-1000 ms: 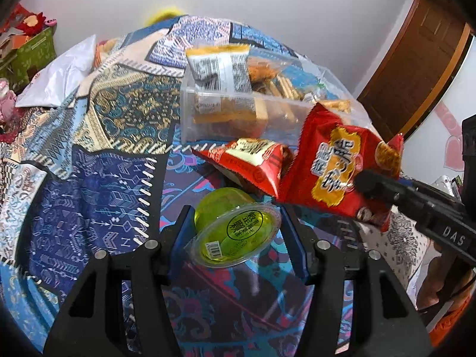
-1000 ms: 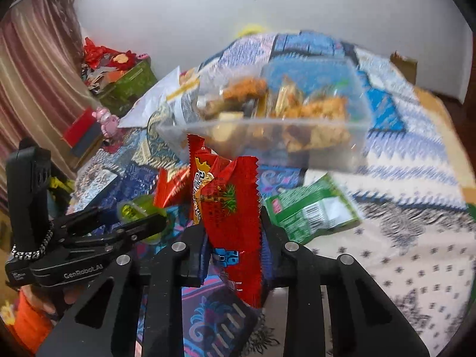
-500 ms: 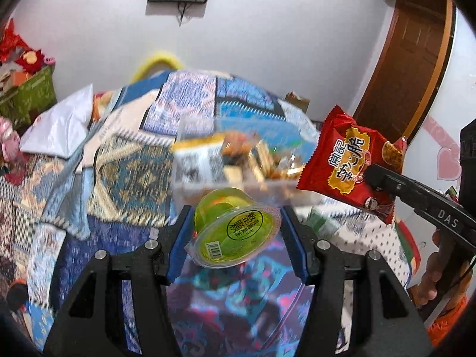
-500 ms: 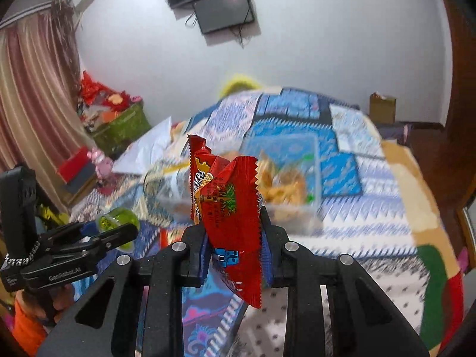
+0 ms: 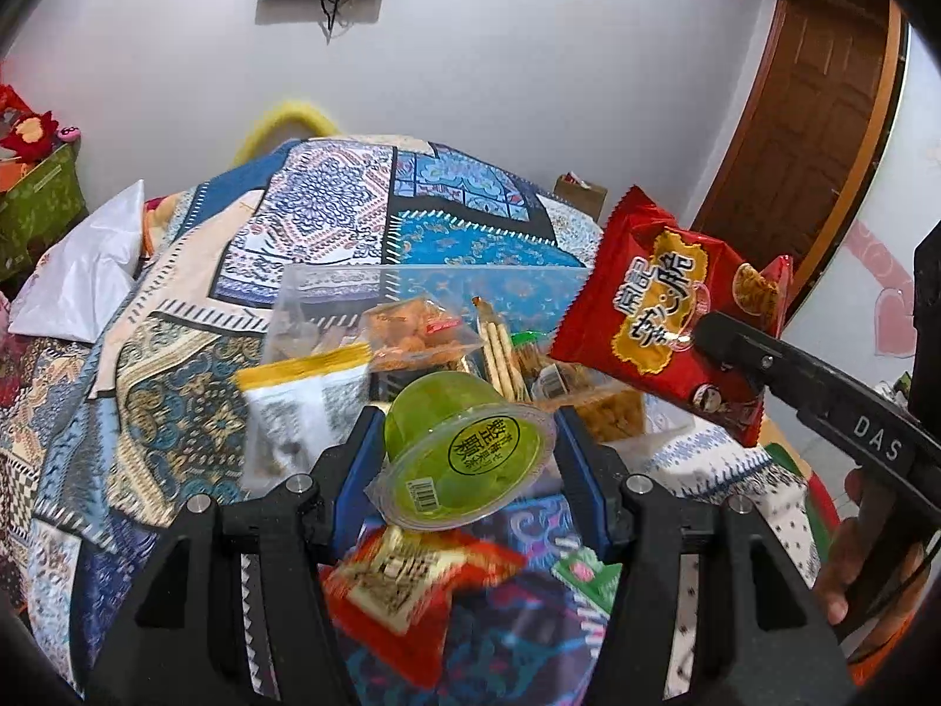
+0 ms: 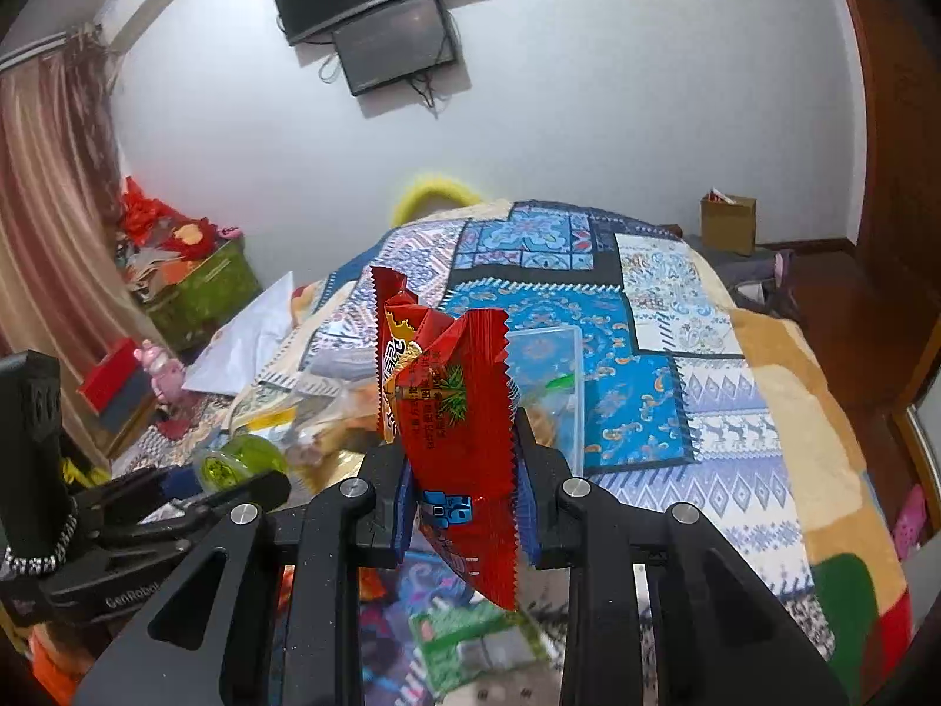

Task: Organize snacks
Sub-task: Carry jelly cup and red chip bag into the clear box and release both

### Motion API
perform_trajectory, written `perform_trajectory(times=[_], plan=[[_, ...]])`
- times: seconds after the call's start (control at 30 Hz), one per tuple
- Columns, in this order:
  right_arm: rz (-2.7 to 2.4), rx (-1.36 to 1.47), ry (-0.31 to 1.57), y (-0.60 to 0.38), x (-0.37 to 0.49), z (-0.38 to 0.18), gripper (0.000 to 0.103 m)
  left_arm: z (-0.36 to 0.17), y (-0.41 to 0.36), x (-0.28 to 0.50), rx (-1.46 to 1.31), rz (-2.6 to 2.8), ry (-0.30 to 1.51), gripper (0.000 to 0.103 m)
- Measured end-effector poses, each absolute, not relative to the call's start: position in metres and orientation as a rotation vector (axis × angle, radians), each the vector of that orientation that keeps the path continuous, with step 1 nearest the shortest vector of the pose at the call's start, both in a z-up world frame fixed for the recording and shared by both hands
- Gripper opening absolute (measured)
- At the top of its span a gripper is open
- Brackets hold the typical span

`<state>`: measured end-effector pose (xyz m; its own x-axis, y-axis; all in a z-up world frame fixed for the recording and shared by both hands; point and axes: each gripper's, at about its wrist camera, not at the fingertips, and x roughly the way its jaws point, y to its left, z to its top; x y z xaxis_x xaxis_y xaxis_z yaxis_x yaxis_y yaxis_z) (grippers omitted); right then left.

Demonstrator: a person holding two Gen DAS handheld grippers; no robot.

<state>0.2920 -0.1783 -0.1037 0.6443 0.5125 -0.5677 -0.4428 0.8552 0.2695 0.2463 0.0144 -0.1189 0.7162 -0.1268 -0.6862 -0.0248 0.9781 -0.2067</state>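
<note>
Two grippers hang above a patterned quilt (image 5: 176, 388) beyond whose fingers sits a clear bin of snacks (image 5: 329, 300). The right gripper (image 6: 461, 500) pinches a red snack bag (image 6: 453, 412) tight; the left gripper (image 5: 464, 465), part-spread, clamps a green jelly cup (image 5: 464, 453) between its pads.
</note>
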Motion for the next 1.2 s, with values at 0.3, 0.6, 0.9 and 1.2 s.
perform_trajectory(times=[0.3,0.6,0.9,1.2], plan=[[0.554,0.123,0.746,-0.164,0.325,-0.129,0.025,-0.139,0.003,0.29,-0.185,-0.037,0.8,0.057],[0.56,0.111,0.805,-0.151,0.338,-0.148,0.025,-0.161,0.004,0.308,-0.187,-0.025,0.844,0.057],[0.543,0.08,0.827,-0.159,0.332,-0.141,0.04,-0.149,0.0,0.296,-0.17,-0.056,0.841,0.059],[0.525,0.053,0.772,-0.175,0.309,-0.118,0.047,-0.11,0.007,0.26,-0.204,-0.059,0.768,0.06]])
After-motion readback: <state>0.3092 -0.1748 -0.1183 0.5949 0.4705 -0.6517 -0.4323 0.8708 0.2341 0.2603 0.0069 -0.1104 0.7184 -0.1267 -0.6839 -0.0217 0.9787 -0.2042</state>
